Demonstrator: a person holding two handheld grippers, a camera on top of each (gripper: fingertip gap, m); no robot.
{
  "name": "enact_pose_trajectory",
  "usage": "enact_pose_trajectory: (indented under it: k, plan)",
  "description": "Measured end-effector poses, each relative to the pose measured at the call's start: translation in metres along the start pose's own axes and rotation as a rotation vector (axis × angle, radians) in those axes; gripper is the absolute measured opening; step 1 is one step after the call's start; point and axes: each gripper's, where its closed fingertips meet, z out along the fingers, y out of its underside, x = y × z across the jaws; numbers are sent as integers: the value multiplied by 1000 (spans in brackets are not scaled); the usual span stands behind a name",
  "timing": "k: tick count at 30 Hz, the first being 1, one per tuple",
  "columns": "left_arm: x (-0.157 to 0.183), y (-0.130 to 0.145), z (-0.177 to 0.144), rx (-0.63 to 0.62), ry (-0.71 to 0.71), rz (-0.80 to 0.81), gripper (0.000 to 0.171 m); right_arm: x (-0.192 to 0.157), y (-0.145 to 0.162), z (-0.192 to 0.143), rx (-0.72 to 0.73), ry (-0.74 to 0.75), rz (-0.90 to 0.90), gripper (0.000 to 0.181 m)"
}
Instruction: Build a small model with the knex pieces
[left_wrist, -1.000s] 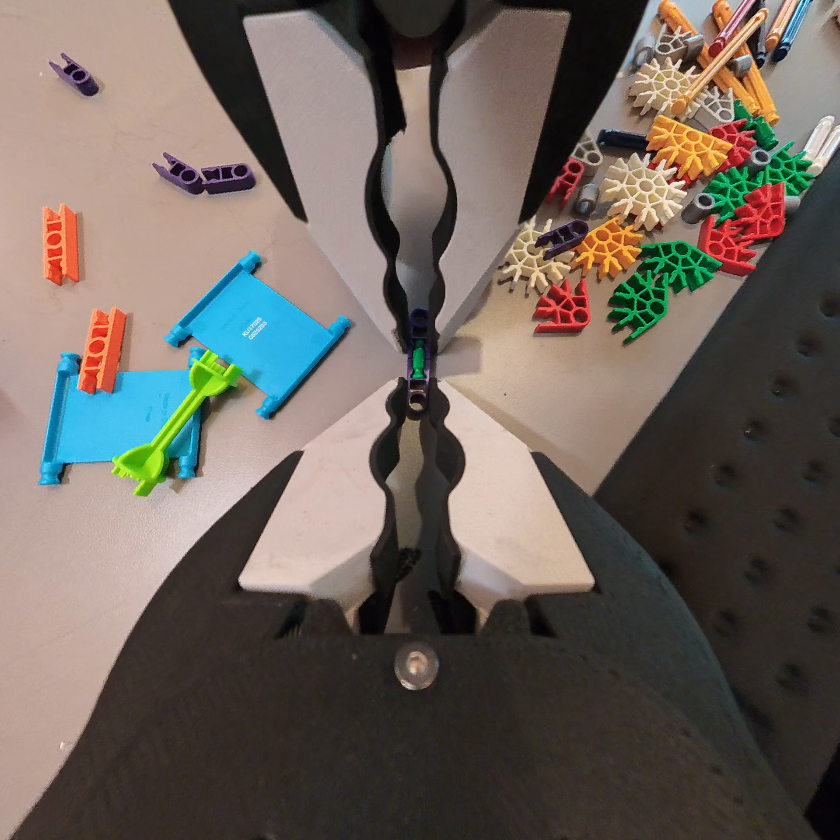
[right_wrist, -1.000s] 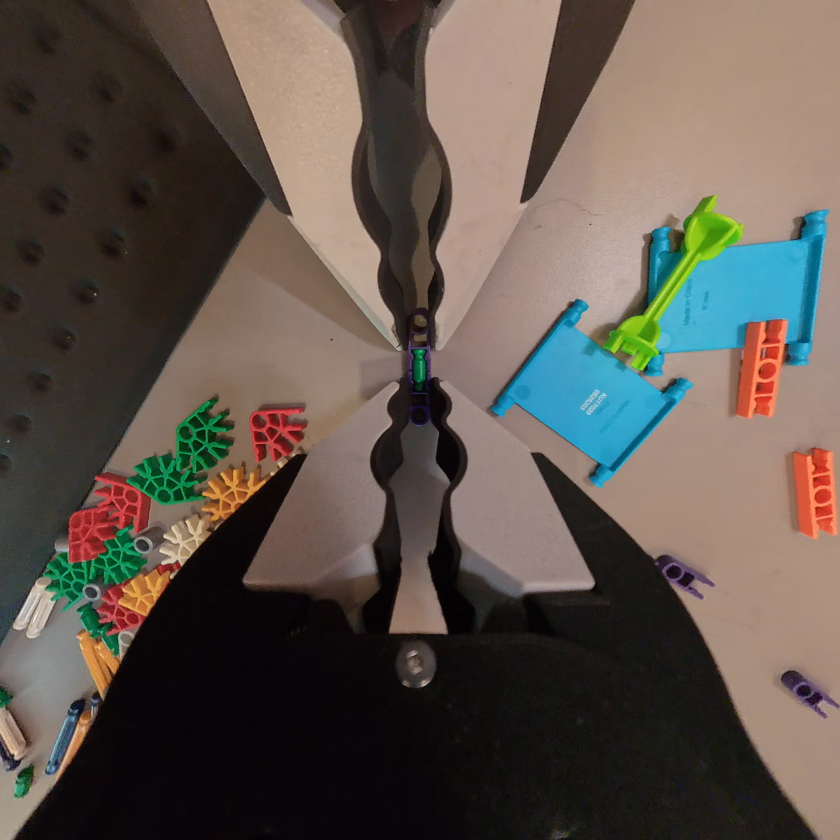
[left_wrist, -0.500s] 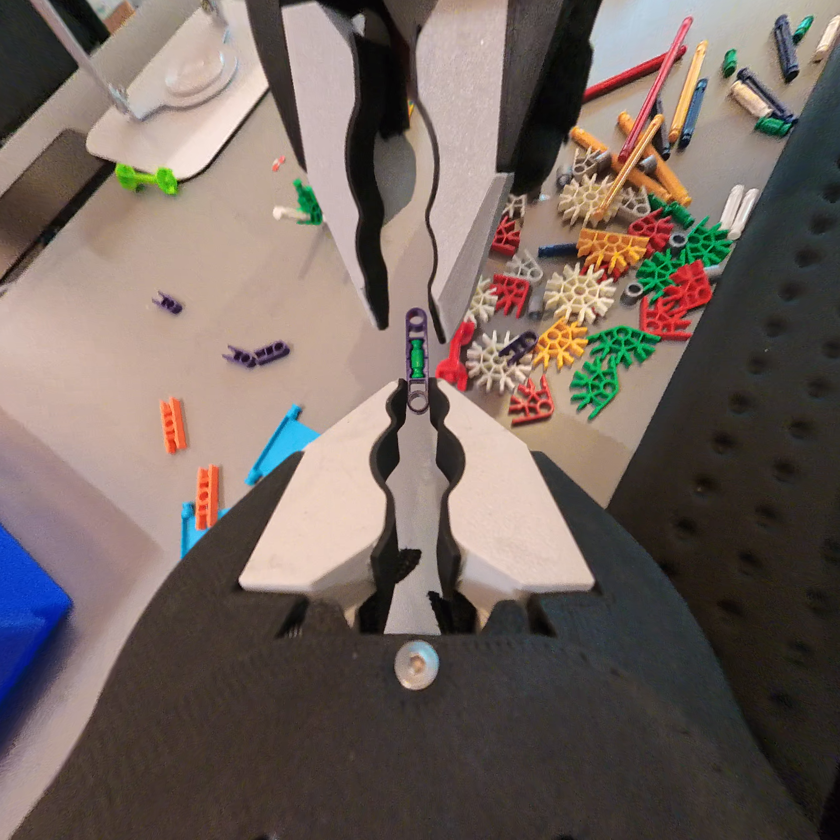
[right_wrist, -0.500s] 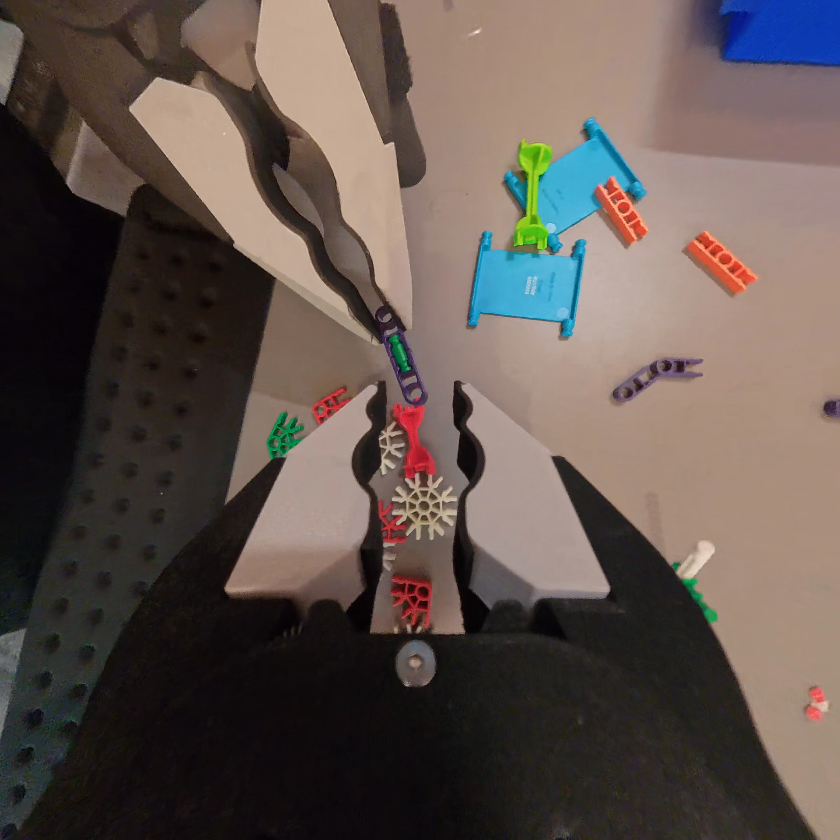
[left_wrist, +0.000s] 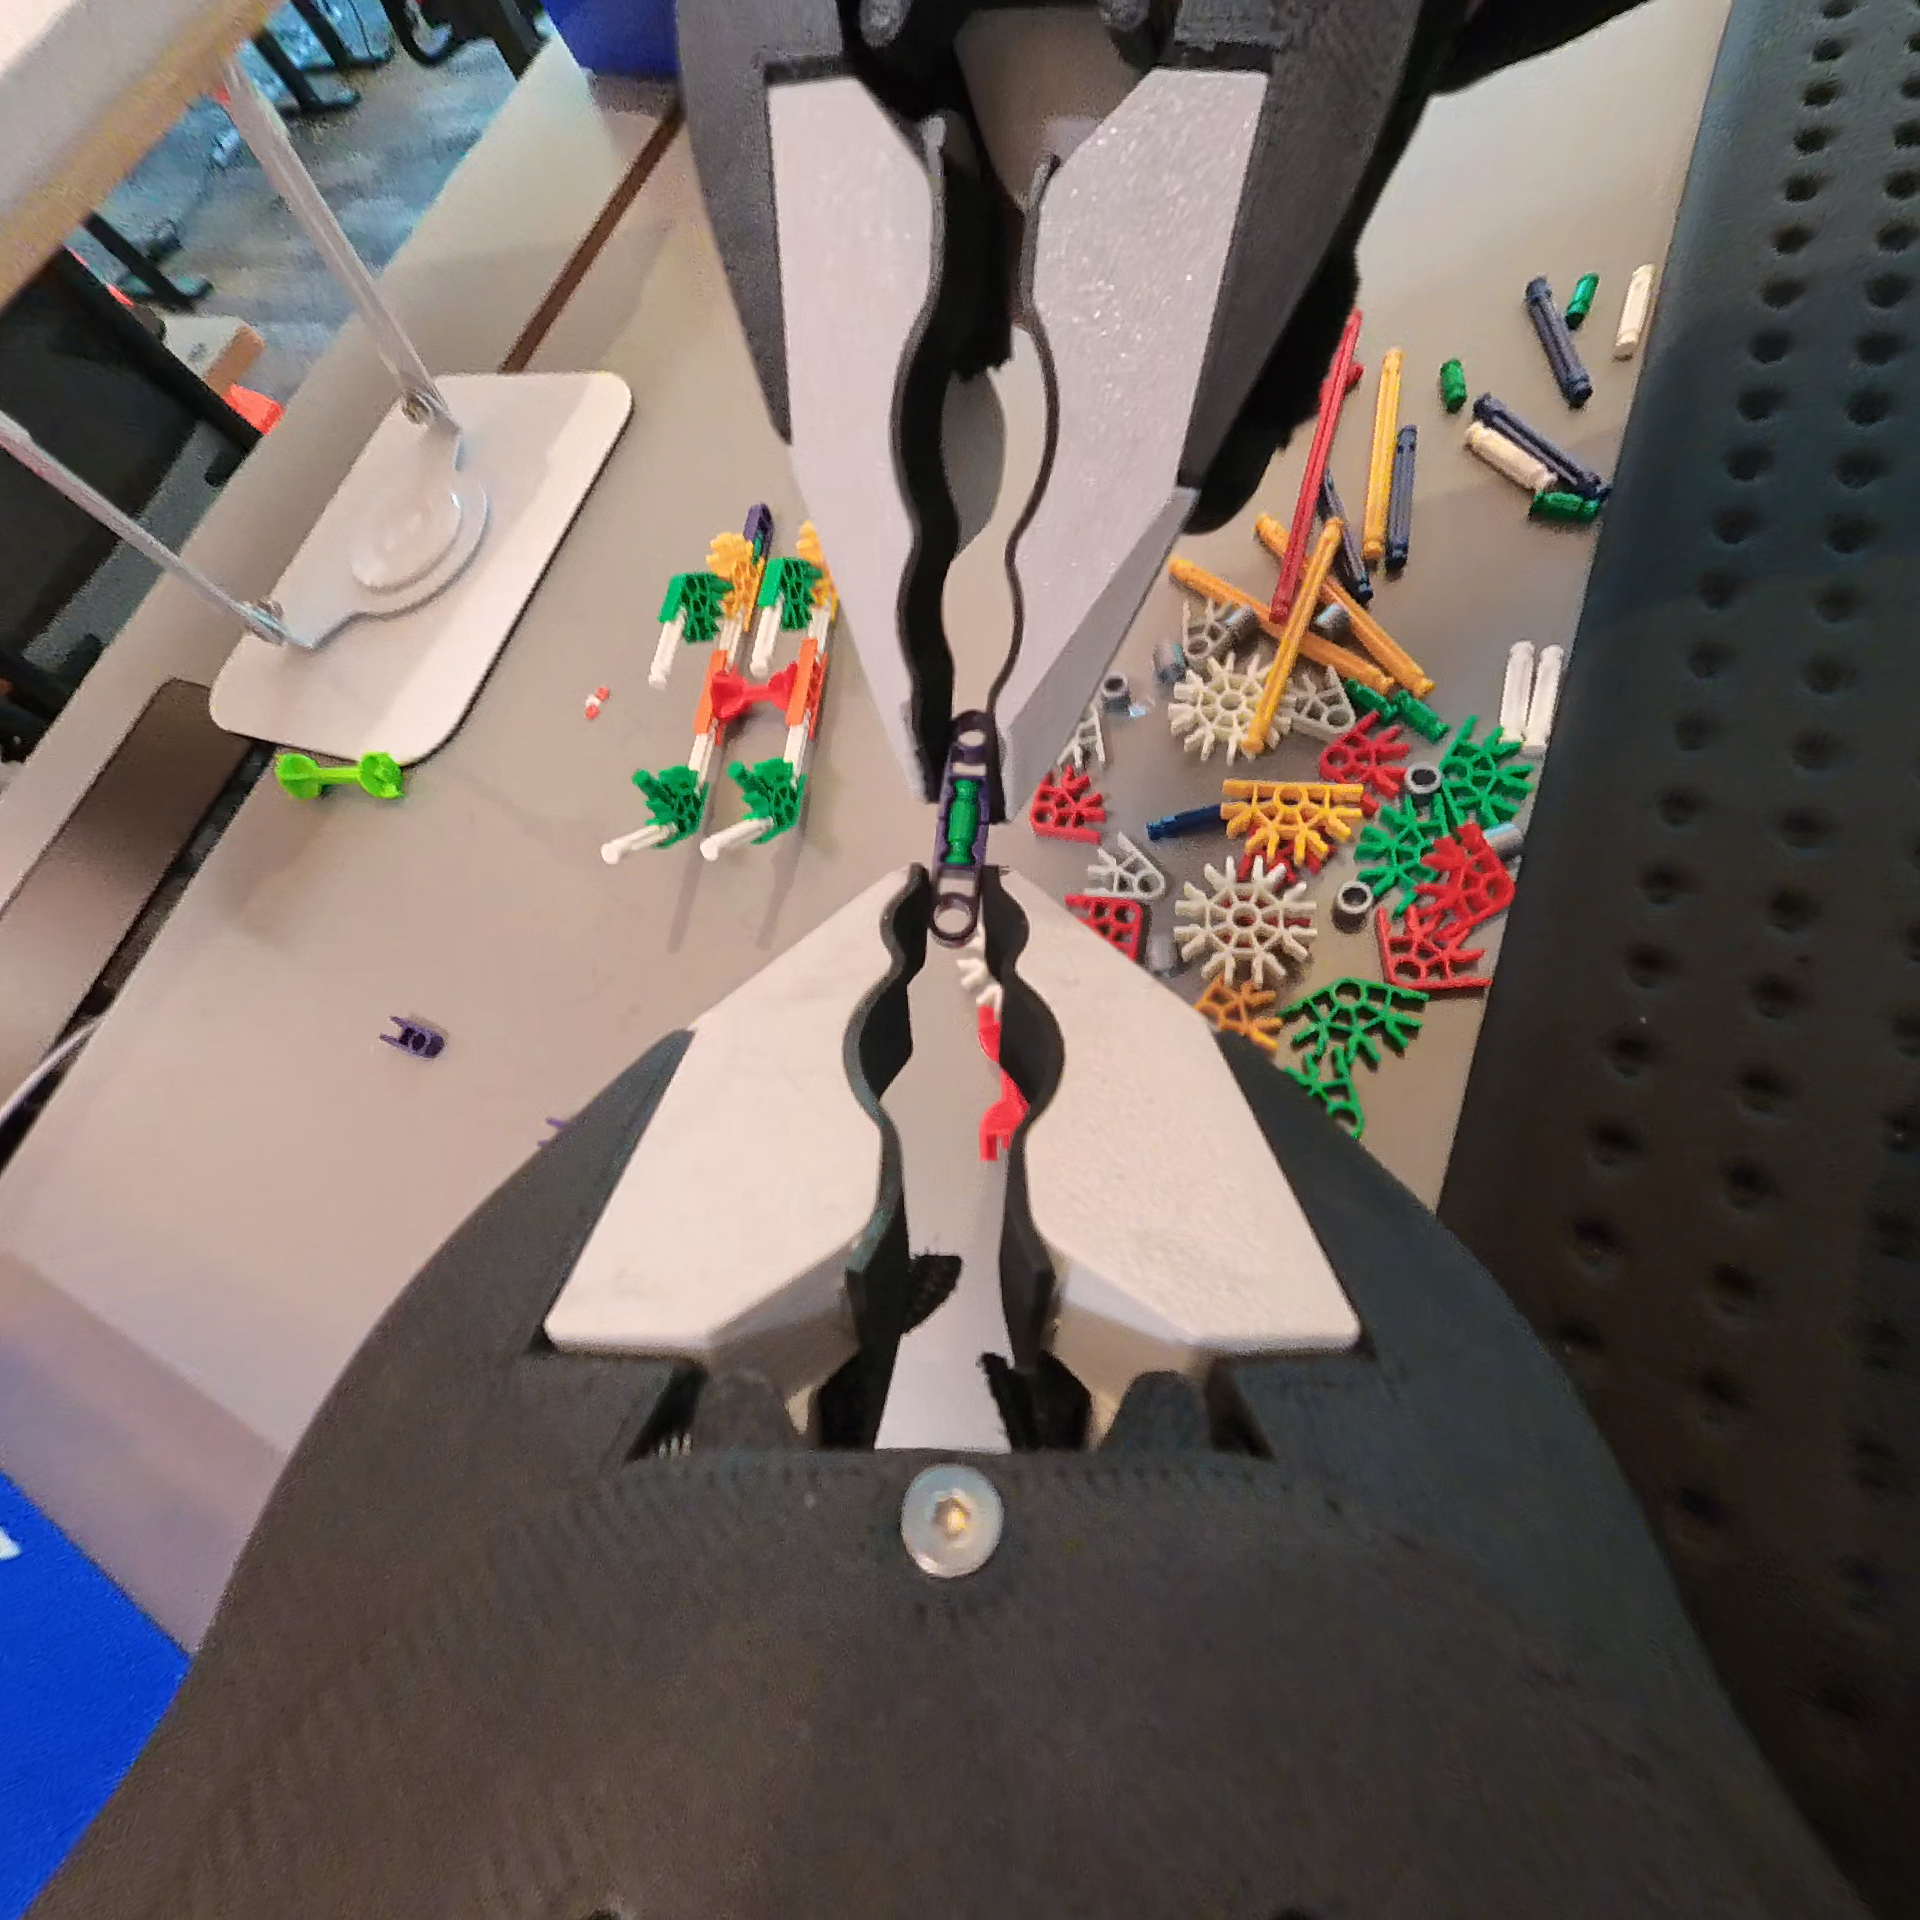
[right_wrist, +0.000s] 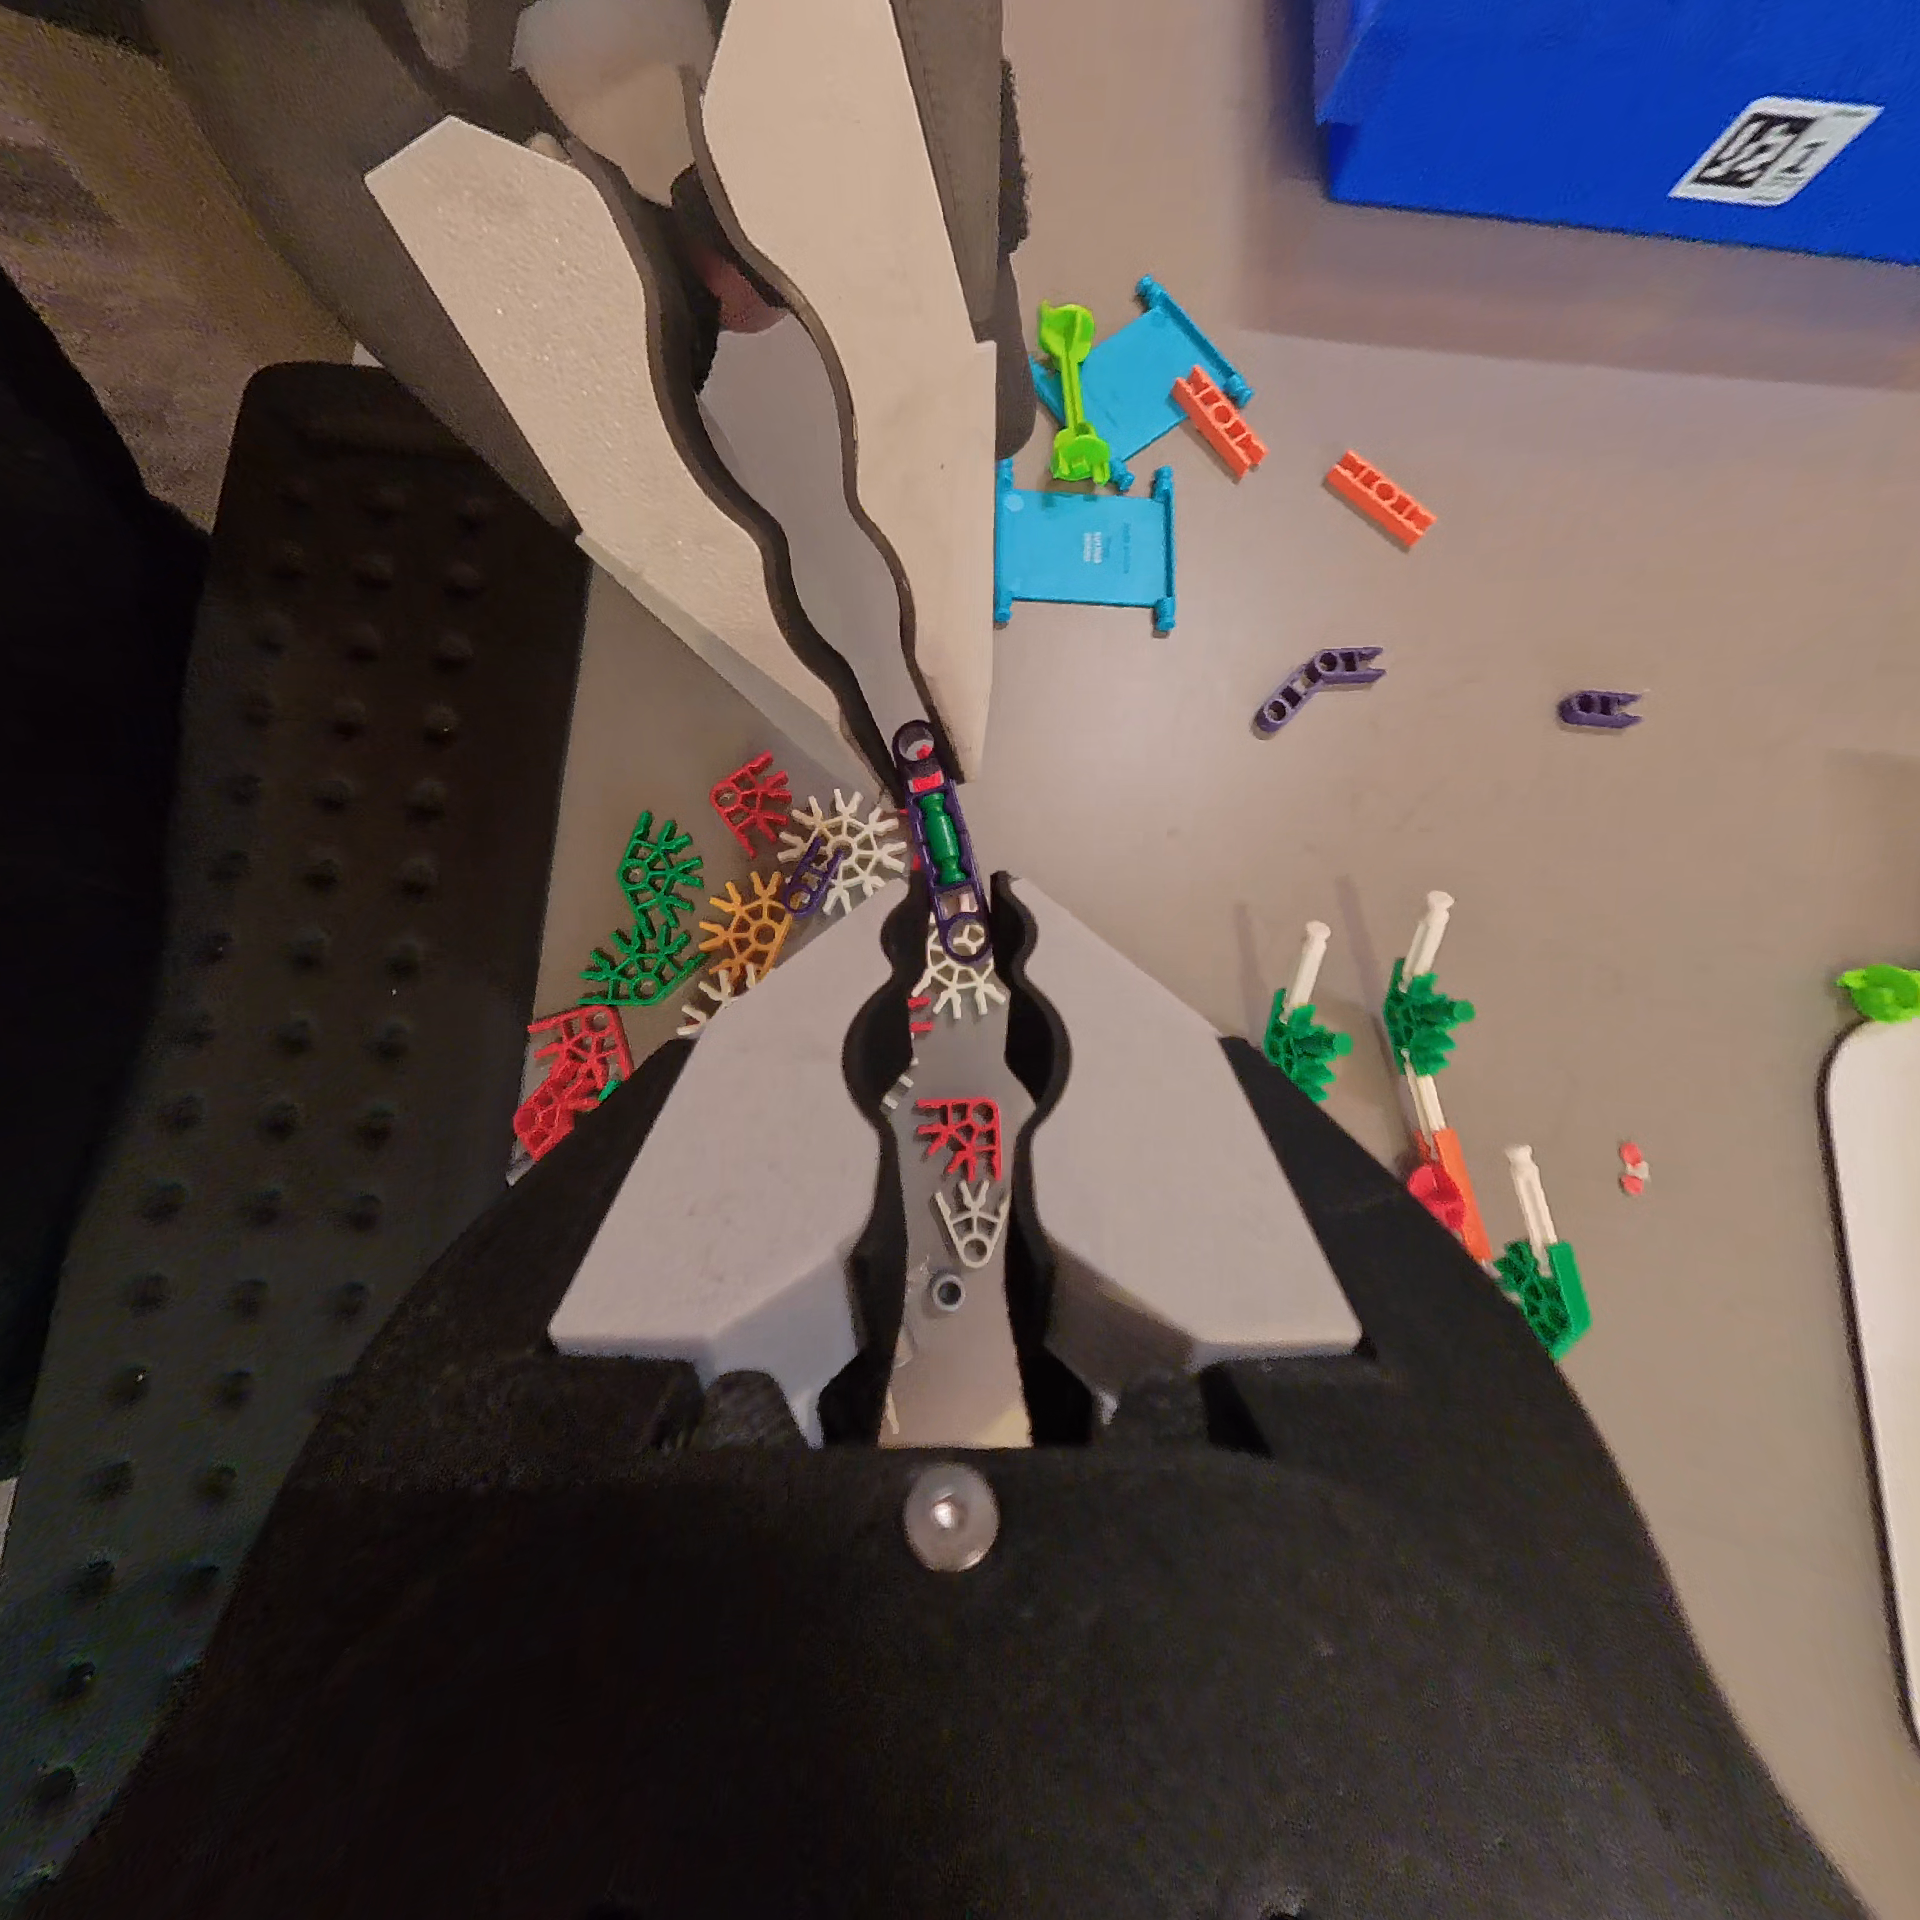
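Glossy plastic connectors (left_wrist: 1244, 918), matt table (left_wrist: 447, 935)

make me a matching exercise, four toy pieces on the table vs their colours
Things:
1. flat panel
2. short rod between the two gripped connectors
3. ladder-like bar lying alone
4. bent connector pair lying alone

Colours:
A. purple
B. orange
C. light blue
D. green

Pairs: 1-C, 2-D, 3-B, 4-A

Two wrist cameras facing each other, close above the table (left_wrist: 436, 935), both seeing the purple-green piece (left_wrist: 961, 831), scattered connectors (right_wrist: 727, 914).
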Motion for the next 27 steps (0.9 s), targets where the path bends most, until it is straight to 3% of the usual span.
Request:
enact_pose_trajectory:
  k: [6, 15, 21, 27]
  plan:
    - [-4, -16, 0, 54, -7, -50, 10, 0, 0, -18, 52, 77, 37, 7]
    - [-2, 10, 1, -7, -35, -162, 24, 4, 23, -27, 24, 133, 70, 7]
    - [6, -1, 1, 144, 120, -543, 33, -1, 9, -30, 65, 238, -10, 7]
    - [7, -12, -11, 306, 245, -823, 28, -10, 1, -34, 79, 341, -58, 7]
